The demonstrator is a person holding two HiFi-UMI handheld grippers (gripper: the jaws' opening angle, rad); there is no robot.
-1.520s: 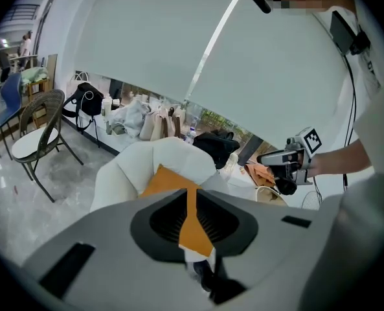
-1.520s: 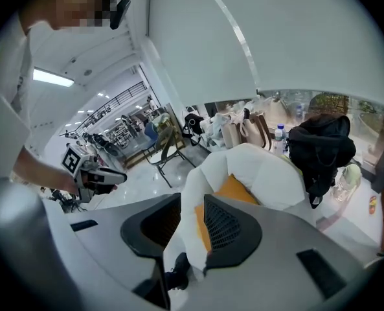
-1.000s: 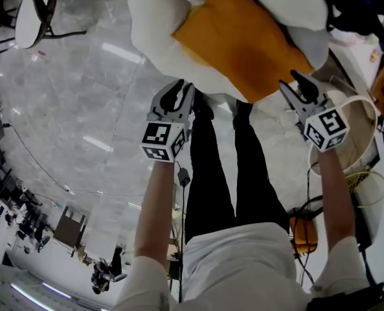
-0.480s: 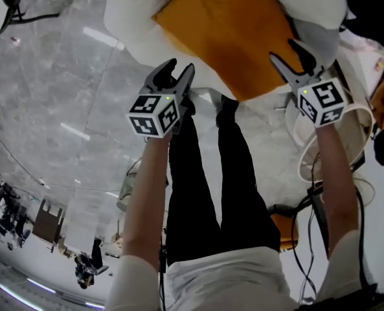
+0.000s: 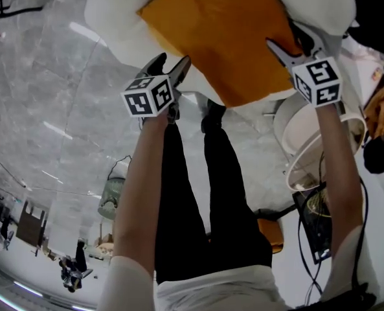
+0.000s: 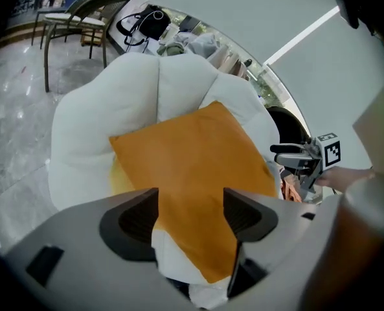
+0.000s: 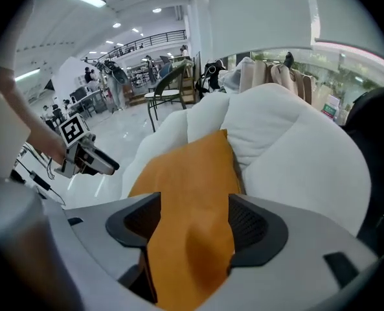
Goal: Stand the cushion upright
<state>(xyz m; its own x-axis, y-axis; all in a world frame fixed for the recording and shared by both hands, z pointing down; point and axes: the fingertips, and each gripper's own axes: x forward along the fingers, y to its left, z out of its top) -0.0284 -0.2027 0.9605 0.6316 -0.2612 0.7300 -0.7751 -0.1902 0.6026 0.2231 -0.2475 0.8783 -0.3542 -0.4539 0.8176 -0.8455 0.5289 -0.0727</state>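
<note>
An orange cushion point(image 5: 224, 31) lies flat on a puffy white armchair point(image 5: 114, 11). My left gripper point(image 5: 171, 60) is at the cushion's near left edge, its jaws opening. In the left gripper view the cushion's near corner point(image 6: 192, 167) lies in the gap of the left gripper point(image 6: 190, 209) without the pads pressing on it. My right gripper point(image 5: 283, 36) is at the near right edge, jaws also opening. In the right gripper view the cushion point(image 7: 192, 180) runs loosely between the jaws of the right gripper point(image 7: 188, 222). The white armchair point(image 7: 295, 148) rises behind the cushion.
The person's dark-trousered legs point(image 5: 192, 193) stand just before the armchair. A white round basket point(image 5: 302, 135) sits on the floor at the right, with cables and an orange object point(image 5: 272, 235) near it. A dark-framed chair point(image 6: 68, 24) stands beyond the armchair on the marble floor.
Both grippers have sunk toward the cushion's near edge and their jaws have spread wider. The left gripper has rolled, showing another face of its marker cube.
</note>
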